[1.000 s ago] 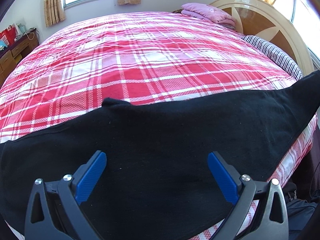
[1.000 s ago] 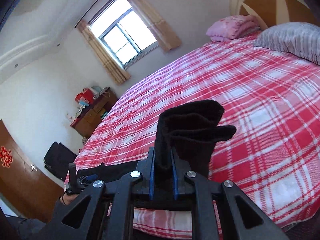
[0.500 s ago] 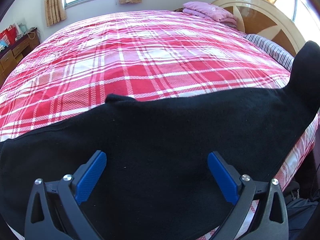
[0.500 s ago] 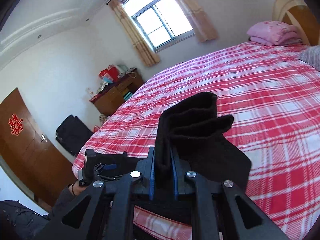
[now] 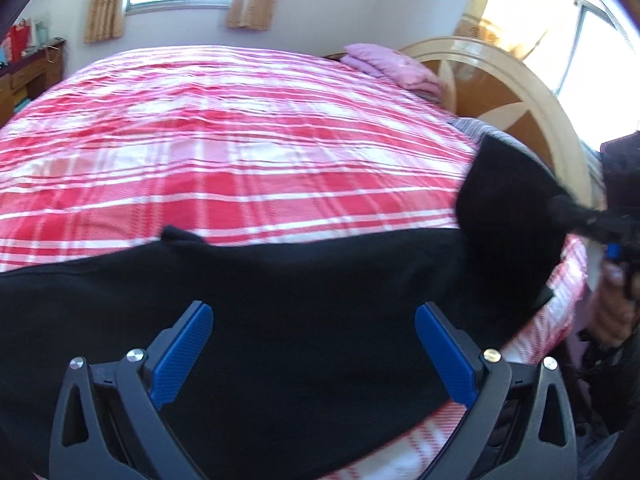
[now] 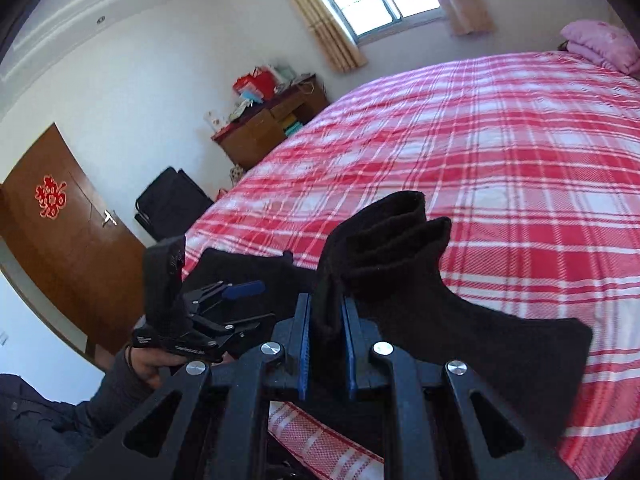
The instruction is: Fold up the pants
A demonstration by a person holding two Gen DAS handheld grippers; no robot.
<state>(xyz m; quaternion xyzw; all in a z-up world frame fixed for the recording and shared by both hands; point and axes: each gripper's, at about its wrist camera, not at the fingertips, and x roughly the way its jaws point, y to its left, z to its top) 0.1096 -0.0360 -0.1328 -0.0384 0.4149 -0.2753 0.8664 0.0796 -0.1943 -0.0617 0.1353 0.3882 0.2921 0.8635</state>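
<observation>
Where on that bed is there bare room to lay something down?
The wide plaid bedspread beyond the black pants lies bare, up to the folded pink blanket by the headboard. The near edge is crowded: pants, the left gripper, and the right gripper clamping cloth.

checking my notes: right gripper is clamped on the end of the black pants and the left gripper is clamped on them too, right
Not quite. The right gripper is clamped on the black pants, but the left gripper is open, its jaws spread wide above the cloth, as the left wrist view shows.
</observation>
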